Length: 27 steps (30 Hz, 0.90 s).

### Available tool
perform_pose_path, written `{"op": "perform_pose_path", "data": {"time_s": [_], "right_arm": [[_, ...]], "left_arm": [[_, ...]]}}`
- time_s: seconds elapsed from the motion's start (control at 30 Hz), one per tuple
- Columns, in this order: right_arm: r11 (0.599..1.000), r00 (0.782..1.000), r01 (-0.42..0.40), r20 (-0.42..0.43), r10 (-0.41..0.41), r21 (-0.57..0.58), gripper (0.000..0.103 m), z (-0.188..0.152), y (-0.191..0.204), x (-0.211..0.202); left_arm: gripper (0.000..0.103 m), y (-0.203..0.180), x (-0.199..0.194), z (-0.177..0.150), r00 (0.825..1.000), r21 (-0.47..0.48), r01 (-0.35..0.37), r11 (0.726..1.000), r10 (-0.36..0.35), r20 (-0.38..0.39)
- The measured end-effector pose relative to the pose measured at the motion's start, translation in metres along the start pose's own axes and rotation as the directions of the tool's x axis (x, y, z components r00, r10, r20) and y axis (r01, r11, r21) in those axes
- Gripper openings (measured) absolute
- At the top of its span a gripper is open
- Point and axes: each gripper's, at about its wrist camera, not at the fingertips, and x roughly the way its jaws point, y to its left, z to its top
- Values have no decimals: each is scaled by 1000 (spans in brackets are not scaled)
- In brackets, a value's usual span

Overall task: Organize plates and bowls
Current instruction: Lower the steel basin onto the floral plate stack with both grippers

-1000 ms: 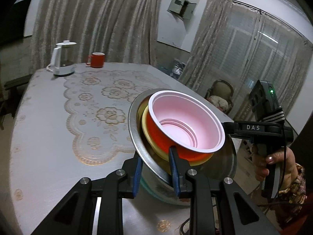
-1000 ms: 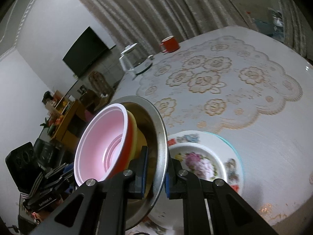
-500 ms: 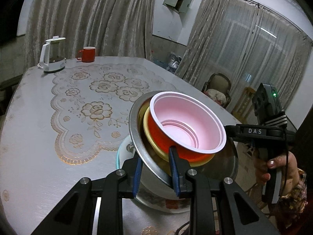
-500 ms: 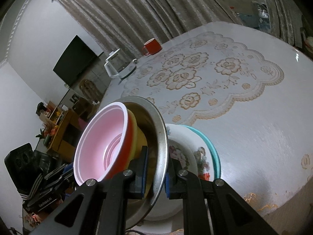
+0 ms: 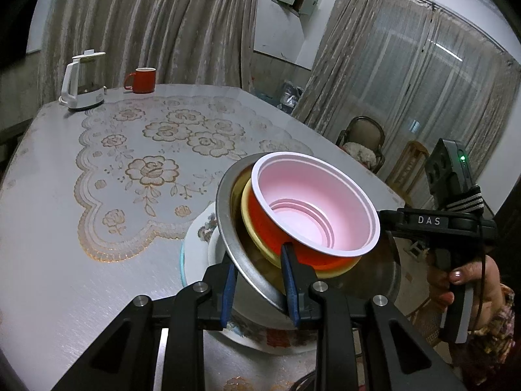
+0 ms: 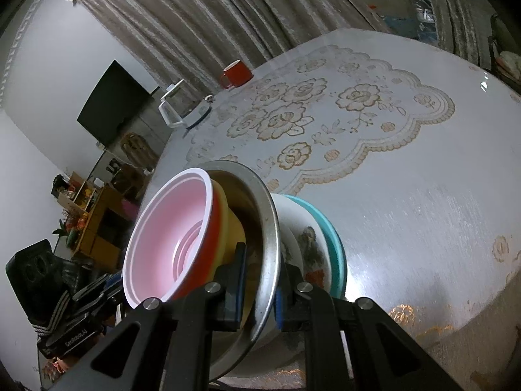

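A metal bowl (image 5: 228,228) (image 6: 270,228) holds a yellow bowl (image 5: 250,228) (image 6: 224,208) and, nested in it, a red bowl with a pink inside (image 5: 312,202) (image 6: 169,238). My left gripper (image 5: 259,280) is shut on the metal bowl's near rim. My right gripper (image 6: 260,280) is shut on the rim at the opposite side. The stack hangs just above a floral white plate (image 5: 202,228) (image 6: 302,238) lying on a teal plate (image 6: 332,244) at the table's near edge.
A white kettle (image 5: 83,81) (image 6: 177,107) and a red mug (image 5: 143,79) (image 6: 236,73) stand at the far end of the table (image 5: 49,244). A lace floral cloth (image 5: 156,163) covers its middle. Chairs (image 5: 361,140) stand beyond the right edge.
Both grippers have carried the bowl stack toward the near table edge. It now hangs over the floral and teal plates, which have come under the metal bowl.
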Motion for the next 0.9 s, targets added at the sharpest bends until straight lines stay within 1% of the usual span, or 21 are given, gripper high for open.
{"op": "perform_pose_path", "data": {"time_s": [0.27,0.57,0.77,0.9], "right_arm": [[1000,1000,18,2,-18,6,14,-4,-3,-3],[999,999,35,-19,-35,25,14,-6,-9,12],[998,999,48,-25,-47,40,14,-7,-14,16],[998,998,47,-30,-46,43,14,-8,-16,18]], "left_arm": [[27,0,7,-2,1000,6,-2,1000,2,-8],[27,8,21,-4,999,-3,-21,1000,21,-25],[27,9,30,-4,999,-2,-21,1000,21,-37],[27,10,32,-6,998,6,-41,999,42,-42]]}}
